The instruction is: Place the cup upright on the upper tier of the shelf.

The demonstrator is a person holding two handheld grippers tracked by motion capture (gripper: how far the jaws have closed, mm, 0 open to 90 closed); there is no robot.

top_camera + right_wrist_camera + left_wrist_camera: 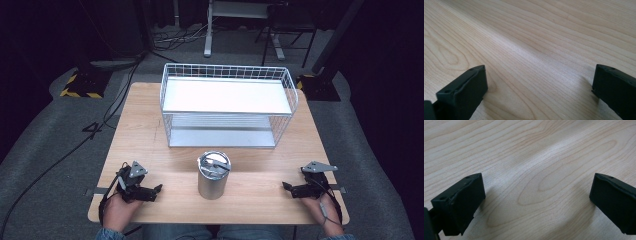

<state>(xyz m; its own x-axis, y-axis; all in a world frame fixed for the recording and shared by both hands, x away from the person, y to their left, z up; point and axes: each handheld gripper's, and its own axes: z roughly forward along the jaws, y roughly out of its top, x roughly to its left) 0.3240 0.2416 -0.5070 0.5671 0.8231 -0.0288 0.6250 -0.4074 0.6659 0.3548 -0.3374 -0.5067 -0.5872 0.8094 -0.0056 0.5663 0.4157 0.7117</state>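
Observation:
A steel canister (213, 175) with a latch lid stands upright at the front middle of the wooden table (145, 130). My left gripper (156, 191) rests on the table to its left, pointing toward it, a hand's width away. In the left gripper view its jaws stand wide apart over bare wood, so the gripper (537, 195) is open and holds nothing. My right gripper (286, 187) lies on the table to the canister's right, also pointing inward. The right gripper view shows it (539, 87) open, with wood grain between the jaws.
A white wire two-tier rack (227, 105) with flat white shelves stands behind the canister on the far half of the table. Beyond the table lie dark floor, cables (95, 127) and stand legs (207, 30). Bare wood runs along both sides of the rack.

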